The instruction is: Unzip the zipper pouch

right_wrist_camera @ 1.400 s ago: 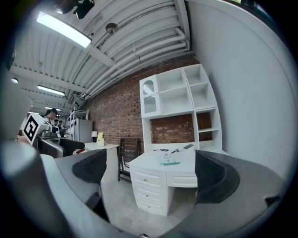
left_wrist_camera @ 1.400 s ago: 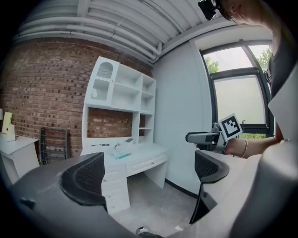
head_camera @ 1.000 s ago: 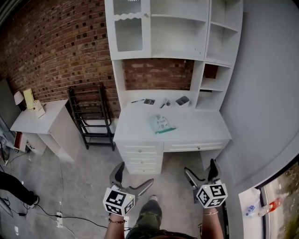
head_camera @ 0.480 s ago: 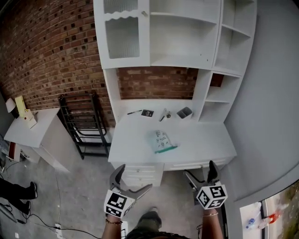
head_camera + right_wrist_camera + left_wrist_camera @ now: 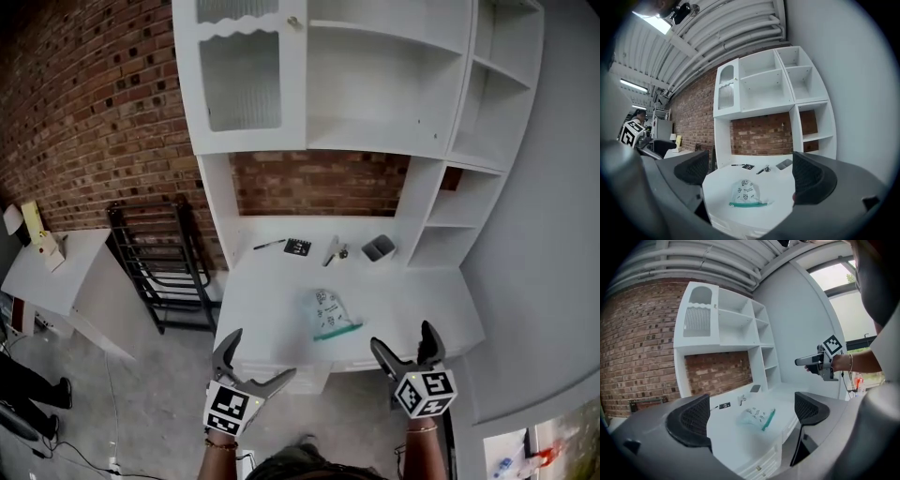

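A clear zipper pouch [image 5: 328, 312] with dark prints and a teal zip edge lies flat on the white desk [image 5: 272, 314], near its front. The same pouch [image 5: 756, 416] sits between the jaws in the left gripper view, and the pouch [image 5: 746, 193] appears centred in the right gripper view, its zip toward me. My left gripper [image 5: 253, 364] hangs open at the desk's front left, short of the pouch. My right gripper [image 5: 401, 345] is open at the front right, also apart from it. Both hold nothing.
At the back of the desk lie a pen [image 5: 268, 245], a black marker card [image 5: 298, 247], keys [image 5: 334, 251] and a small grey tray [image 5: 377, 248]. A white hutch [image 5: 375, 84] with shelves rises above. A black rack [image 5: 159, 272] and a side table [image 5: 47, 277] stand to the left.
I have come closer to the desk: it and the pouch have slid down the head view toward the grippers. Both grippers stay open and keep their spread.
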Action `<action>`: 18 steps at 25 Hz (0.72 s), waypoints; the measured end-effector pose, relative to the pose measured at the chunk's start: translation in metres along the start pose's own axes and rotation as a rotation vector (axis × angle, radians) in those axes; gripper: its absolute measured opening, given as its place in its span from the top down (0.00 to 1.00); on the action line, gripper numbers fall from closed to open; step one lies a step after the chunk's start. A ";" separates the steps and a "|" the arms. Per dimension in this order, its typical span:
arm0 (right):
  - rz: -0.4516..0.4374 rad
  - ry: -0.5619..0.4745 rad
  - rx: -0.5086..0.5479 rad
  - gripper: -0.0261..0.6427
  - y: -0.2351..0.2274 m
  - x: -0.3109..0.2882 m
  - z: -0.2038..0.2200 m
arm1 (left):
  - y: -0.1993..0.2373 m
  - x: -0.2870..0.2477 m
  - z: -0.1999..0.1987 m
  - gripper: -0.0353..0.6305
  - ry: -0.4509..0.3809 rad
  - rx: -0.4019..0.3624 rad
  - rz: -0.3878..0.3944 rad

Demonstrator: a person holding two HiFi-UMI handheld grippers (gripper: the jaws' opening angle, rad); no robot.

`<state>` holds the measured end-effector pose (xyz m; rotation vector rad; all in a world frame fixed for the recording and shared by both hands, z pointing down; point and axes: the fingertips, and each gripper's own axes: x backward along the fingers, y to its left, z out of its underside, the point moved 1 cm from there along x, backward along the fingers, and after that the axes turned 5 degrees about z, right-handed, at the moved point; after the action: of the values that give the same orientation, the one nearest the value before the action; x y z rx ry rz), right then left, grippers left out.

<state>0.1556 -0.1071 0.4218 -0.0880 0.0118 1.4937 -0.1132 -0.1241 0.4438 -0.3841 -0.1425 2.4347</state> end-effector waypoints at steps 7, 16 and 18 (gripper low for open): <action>0.023 0.018 -0.001 0.14 -0.014 -0.024 0.005 | 0.008 -0.027 -0.012 0.12 -0.071 -0.063 -0.004; -0.005 0.075 -0.006 0.16 -0.032 -0.062 0.023 | 0.028 -0.069 0.021 0.21 0.087 -0.187 -0.010; -0.013 0.070 0.006 0.17 -0.038 -0.076 0.016 | 0.034 -0.082 0.034 0.21 0.142 -0.225 -0.025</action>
<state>0.1869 -0.1845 0.4446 -0.1350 0.0720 1.4769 -0.0837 -0.2028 0.4891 -0.6495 -0.3591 2.3636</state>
